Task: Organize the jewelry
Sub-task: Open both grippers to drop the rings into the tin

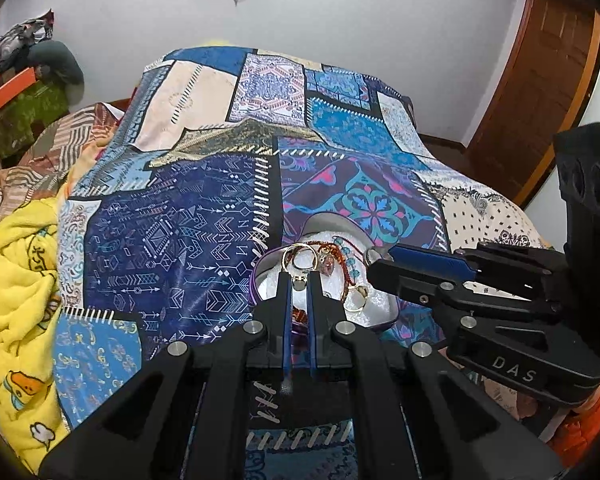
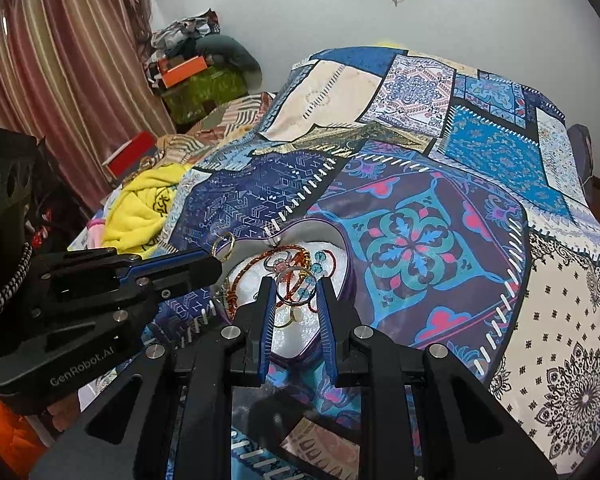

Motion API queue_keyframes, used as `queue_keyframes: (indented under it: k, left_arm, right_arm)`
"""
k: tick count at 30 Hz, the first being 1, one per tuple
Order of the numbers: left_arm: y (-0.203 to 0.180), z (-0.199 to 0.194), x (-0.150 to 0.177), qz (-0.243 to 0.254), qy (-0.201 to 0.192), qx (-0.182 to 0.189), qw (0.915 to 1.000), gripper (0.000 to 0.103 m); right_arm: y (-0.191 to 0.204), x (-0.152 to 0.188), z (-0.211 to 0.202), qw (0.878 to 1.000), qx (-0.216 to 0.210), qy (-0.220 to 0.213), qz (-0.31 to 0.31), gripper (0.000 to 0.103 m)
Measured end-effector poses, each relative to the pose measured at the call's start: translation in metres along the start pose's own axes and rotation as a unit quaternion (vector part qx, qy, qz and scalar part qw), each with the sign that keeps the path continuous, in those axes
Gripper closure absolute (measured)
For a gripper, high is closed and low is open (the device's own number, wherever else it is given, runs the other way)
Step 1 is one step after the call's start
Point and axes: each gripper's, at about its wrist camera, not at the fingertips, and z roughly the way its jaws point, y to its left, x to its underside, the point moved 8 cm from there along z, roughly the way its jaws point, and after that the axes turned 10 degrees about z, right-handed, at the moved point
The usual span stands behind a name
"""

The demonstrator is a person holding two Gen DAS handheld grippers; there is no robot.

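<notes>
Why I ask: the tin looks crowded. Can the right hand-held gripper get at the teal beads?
Probably yes. The right hand-held gripper hangs open over the heart-shaped tin, the teal beads uncovered between its fingers. Red cord and rings tangle with them and might come along.

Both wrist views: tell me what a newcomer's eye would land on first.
First, the bright patchwork bedspread filling the bed. In front lies a purple heart-shaped box with a white lining, holding a tangle of rings and beaded jewelry. The left hand-held gripper pinches a gold ring at the box's left edge, while the right hand-held gripper hangs open over the box.
</notes>
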Motion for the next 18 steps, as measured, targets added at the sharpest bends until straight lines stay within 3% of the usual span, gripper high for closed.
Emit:
queue_keyframes:
  k: [18]
  left_arm:
    - [0.004,0.013,0.001,-0.006,0.016,0.018,0.9997,0.098]
  right_arm:
    - [-0.001,-0.003,0.014,1.0,0.017,0.012,-0.015,0.084]
